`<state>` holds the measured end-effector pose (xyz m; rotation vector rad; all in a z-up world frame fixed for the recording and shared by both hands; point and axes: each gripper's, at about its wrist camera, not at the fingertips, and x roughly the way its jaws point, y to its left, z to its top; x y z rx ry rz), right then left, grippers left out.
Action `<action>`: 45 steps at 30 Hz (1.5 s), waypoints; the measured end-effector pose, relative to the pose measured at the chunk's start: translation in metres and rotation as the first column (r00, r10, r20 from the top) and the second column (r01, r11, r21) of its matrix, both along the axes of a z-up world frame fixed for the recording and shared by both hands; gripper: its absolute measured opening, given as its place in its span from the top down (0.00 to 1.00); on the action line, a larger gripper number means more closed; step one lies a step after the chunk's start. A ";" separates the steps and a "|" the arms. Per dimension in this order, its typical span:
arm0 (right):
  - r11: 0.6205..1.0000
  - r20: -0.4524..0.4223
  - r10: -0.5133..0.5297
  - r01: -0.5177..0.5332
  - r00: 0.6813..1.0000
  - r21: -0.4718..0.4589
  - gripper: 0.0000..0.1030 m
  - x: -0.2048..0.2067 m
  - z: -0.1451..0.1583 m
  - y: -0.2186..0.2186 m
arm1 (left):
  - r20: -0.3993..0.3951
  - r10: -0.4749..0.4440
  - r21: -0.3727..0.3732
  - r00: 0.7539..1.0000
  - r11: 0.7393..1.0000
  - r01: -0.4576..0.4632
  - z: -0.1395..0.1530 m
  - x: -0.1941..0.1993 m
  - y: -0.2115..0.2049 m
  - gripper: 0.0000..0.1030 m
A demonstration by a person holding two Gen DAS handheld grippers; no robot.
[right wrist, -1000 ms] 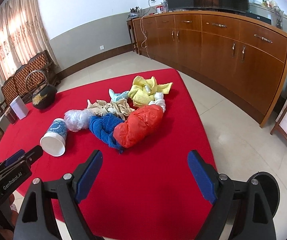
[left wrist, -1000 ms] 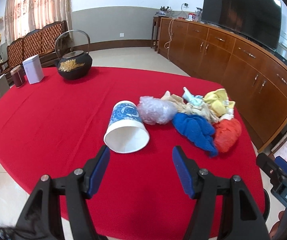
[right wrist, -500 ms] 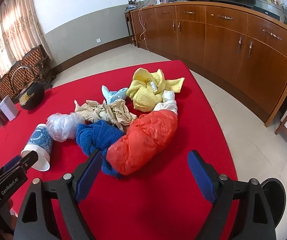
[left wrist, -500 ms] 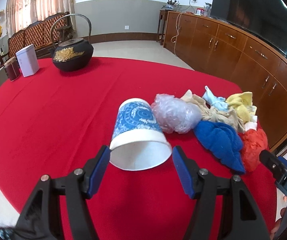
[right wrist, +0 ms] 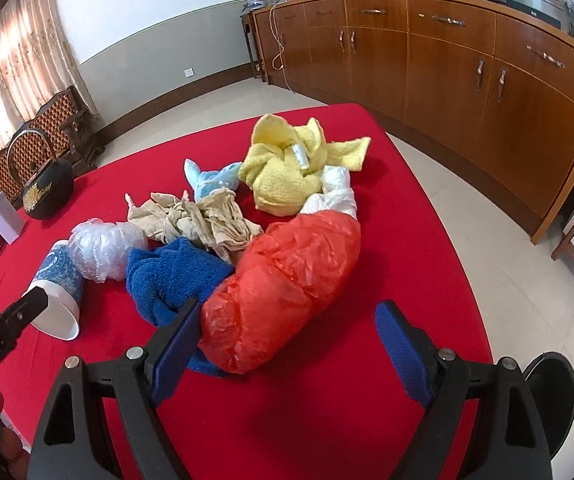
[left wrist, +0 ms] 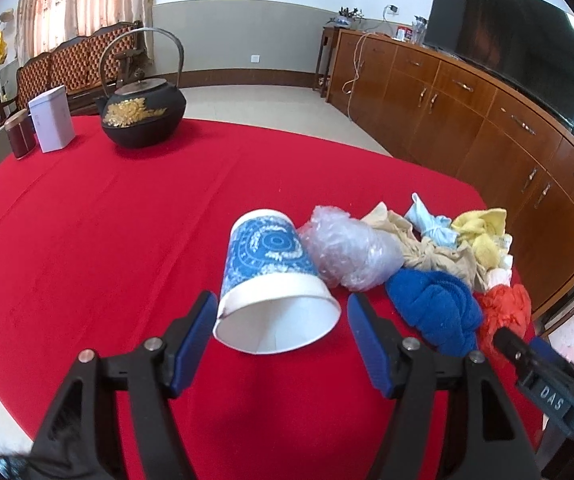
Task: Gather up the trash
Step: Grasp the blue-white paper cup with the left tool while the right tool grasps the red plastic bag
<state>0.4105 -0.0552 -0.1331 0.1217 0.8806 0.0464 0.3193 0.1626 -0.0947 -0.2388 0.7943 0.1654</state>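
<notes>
Red cloth (left wrist: 87, 240) on table, trash piled at its right side. Left gripper (left wrist: 281, 322): jaws opening, paper cup (left wrist: 271, 276) on its side, rim toward the camera and between the pads; left pad at the rim, right pad just clear, no squeeze visible. Right gripper (right wrist: 287, 344): jaws wide, near end of orange bag (right wrist: 283, 284) between them, left pad touching or just beside it, right pad well apart. Blue towel (right wrist: 175, 276) behind the left pad.

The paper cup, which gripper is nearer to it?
Left. The left gripper has the cup between its opening jaws; the right gripper is off beside the red bag.
</notes>
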 end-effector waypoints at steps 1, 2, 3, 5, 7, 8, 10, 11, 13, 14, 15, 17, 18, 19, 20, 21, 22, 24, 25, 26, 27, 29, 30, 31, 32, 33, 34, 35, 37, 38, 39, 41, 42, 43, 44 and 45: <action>1.000 -0.001 -0.003 0.003 1.000 0.005 0.14 -0.001 0.000 -0.002 | -0.002 0.002 -0.004 1.000 1.000 -0.002 -0.001 0.002 0.001 0.30; 1.000 -0.003 -0.004 0.004 1.000 0.009 0.14 -0.001 -0.001 -0.003 | -0.005 0.004 -0.004 1.000 1.000 -0.004 -0.002 0.006 0.002 0.29; 1.000 -0.005 -0.003 0.003 1.000 0.012 0.14 -0.001 -0.001 -0.003 | -0.010 0.006 -0.001 1.000 1.000 -0.006 -0.004 0.008 0.001 0.29; 1.000 -0.004 0.000 0.000 1.000 0.006 0.14 -0.002 -0.001 -0.002 | -0.028 0.007 -0.005 1.000 1.000 -0.007 -0.009 0.013 0.002 0.29; 1.000 -0.003 0.005 -0.005 1.000 0.001 0.14 -0.001 -0.001 -0.001 | -0.034 0.015 -0.016 0.999 1.000 -0.016 -0.013 0.013 0.006 0.29; 1.000 -0.004 0.005 -0.005 1.000 -0.001 0.14 -0.001 -0.003 -0.001 | -0.026 0.016 -0.022 1.000 1.000 -0.017 -0.014 0.013 0.009 0.29; 1.000 -0.013 0.001 -0.001 1.000 0.000 0.14 0.001 -0.005 -0.003 | -0.020 0.021 -0.015 1.000 1.000 -0.022 -0.015 0.012 0.010 0.29; 1.000 -0.015 -0.001 0.001 1.000 0.004 0.14 0.001 -0.006 -0.004 | -0.018 0.020 -0.016 1.000 1.000 -0.020 -0.015 0.011 0.010 0.29; 1.000 -0.015 -0.004 0.004 1.000 0.013 0.14 0.000 -0.008 -0.006 | -0.015 0.015 -0.019 1.000 1.000 -0.015 -0.015 0.009 0.012 0.28; 1.000 -0.012 -0.005 0.005 1.000 0.017 0.14 -0.001 -0.008 -0.007 | -0.013 0.013 -0.019 1.000 1.000 -0.013 -0.015 0.007 0.012 0.29; 1.000 -0.008 -0.005 0.006 1.000 0.024 0.14 -0.002 -0.008 -0.008 | -0.011 0.011 -0.019 1.000 1.000 -0.012 -0.015 0.007 0.013 0.29; 0.999 -0.001 -0.002 0.002 1.000 0.032 0.14 -0.004 -0.007 -0.009 | -0.010 0.016 -0.013 1.000 1.000 -0.016 -0.014 0.003 0.013 0.29; 0.999 -0.004 0.002 -0.002 1.000 0.032 0.14 -0.004 -0.008 -0.010 | -0.010 0.019 -0.014 1.000 1.000 -0.019 -0.014 0.001 0.013 0.29; 0.999 -0.007 0.004 -0.004 1.000 0.033 0.14 -0.004 -0.008 -0.010 | -0.008 0.019 -0.012 1.000 1.000 -0.019 -0.012 -0.002 0.012 0.29; 0.999 -0.009 0.004 -0.004 1.000 0.034 0.14 -0.004 -0.009 -0.009 | -0.005 0.017 -0.006 1.000 1.000 -0.017 -0.011 -0.004 0.010 0.29; 0.999 -0.008 0.005 -0.004 1.000 0.034 0.14 -0.004 -0.008 -0.009 | 0.000 0.014 0.000 1.000 1.000 -0.014 -0.010 -0.005 0.009 0.29; 0.999 -0.007 0.006 -0.006 1.000 0.031 0.14 -0.004 -0.008 -0.009 | 0.011 0.008 0.012 1.000 1.000 -0.008 -0.008 -0.006 0.007 0.29; 1.000 -0.010 0.014 -0.013 1.000 0.025 0.14 -0.003 -0.009 -0.008 | 0.002 0.003 0.034 1.000 0.999 -0.003 -0.010 -0.003 0.005 0.29; 1.000 -0.019 0.017 -0.016 1.000 0.027 0.14 -0.002 -0.010 -0.007 | -0.007 -0.003 0.020 1.000 1.000 0.003 -0.011 -0.002 0.007 0.29; 0.999 -0.022 0.018 -0.018 1.000 0.031 0.14 -0.002 -0.012 -0.007 | -0.011 -0.002 0.004 1.000 1.000 0.002 -0.013 -0.001 0.008 0.30; 0.999 -0.021 0.019 -0.018 1.000 0.034 0.15 -0.003 -0.012 -0.008 | -0.007 0.005 0.007 1.000 1.000 -0.005 -0.012 -0.003 0.010 0.30; 0.999 -0.022 0.019 -0.018 1.000 0.039 0.21 -0.004 -0.013 -0.009 | -0.010 0.007 0.014 1.000 1.000 -0.007 -0.013 -0.004 0.010 0.29; 0.999 -0.023 0.023 -0.022 0.999 0.049 0.27 -0.005 -0.014 -0.011 | -0.013 0.009 0.018 1.000 1.000 -0.009 -0.013 -0.004 0.011 0.28; 0.999 -0.025 0.024 -0.023 0.999 0.046 0.27 -0.005 -0.014 -0.011 | -0.022 0.012 0.022 1.000 1.000 -0.012 -0.014 -0.002 0.011 0.27; 0.999 -0.027 0.024 -0.023 0.999 0.043 0.27 -0.005 -0.015 -0.011 | -0.036 0.013 0.020 0.999 1.000 -0.013 -0.016 0.000 0.012 0.26; 0.999 -0.032 0.026 -0.024 0.999 0.044 0.27 -0.005 -0.015 -0.011 | -0.055 0.017 0.007 0.998 1.000 -0.017 -0.019 0.003 0.014 0.25; 0.998 -0.040 0.030 -0.027 0.999 0.050 0.27 -0.005 -0.016 -0.011 | -0.065 0.024 -0.002 0.998 1.000 -0.025 -0.021 0.005 0.016 0.24; 0.998 -0.043 0.028 -0.026 0.999 0.056 0.27 -0.005 -0.016 -0.011 | -0.074 0.029 -0.011 0.997 0.999 -0.030 -0.024 0.006 0.017 0.24; 0.998 -0.043 0.024 -0.022 0.999 0.053 0.27 -0.005 -0.016 -0.010 | -0.084 0.027 -0.046 0.996 0.998 -0.031 -0.029 0.007 0.022 0.25; 0.998 -0.043 0.026 -0.023 0.999 0.054 0.27 -0.004 -0.017 -0.010 | -0.079 0.027 -0.062 0.997 0.998 -0.032 -0.032 0.006 0.024 0.27; 0.998 -0.045 0.031 -0.029 0.999 0.054 0.27 -0.004 -0.017 -0.009 | -0.064 0.029 -0.067 0.998 0.997 -0.034 -0.032 0.003 0.024 0.28; 0.998 -0.040 0.037 -0.035 0.998 0.055 0.29 -0.005 -0.018 -0.009 | -0.048 0.024 -0.062 0.999 0.998 -0.027 -0.030 0.001 0.022 0.34; 0.998 -0.036 0.040 -0.038 0.999 0.055 0.38 -0.005 -0.018 -0.009 | -0.040 0.018 -0.061 0.999 0.998 -0.020 -0.030 0.000 0.022 0.35; 0.998 -0.034 0.043 -0.041 0.998 0.056 0.46 -0.005 -0.018 -0.009 | -0.032 0.012 -0.060 0.999 0.998 -0.014 -0.029 -0.001 0.021 0.38; 0.997 -0.032 0.046 -0.045 0.998 0.058 0.49 -0.006 -0.017 -0.009 | -0.028 0.007 -0.061 1.000 0.998 -0.009 -0.028 -0.001 0.021 0.40; 0.997 -0.026 0.049 -0.048 0.998 0.057 0.54 -0.007 -0.017 -0.009 | -0.025 0.003 -0.061 1.000 0.998 -0.005 -0.028 -0.002 0.020 0.41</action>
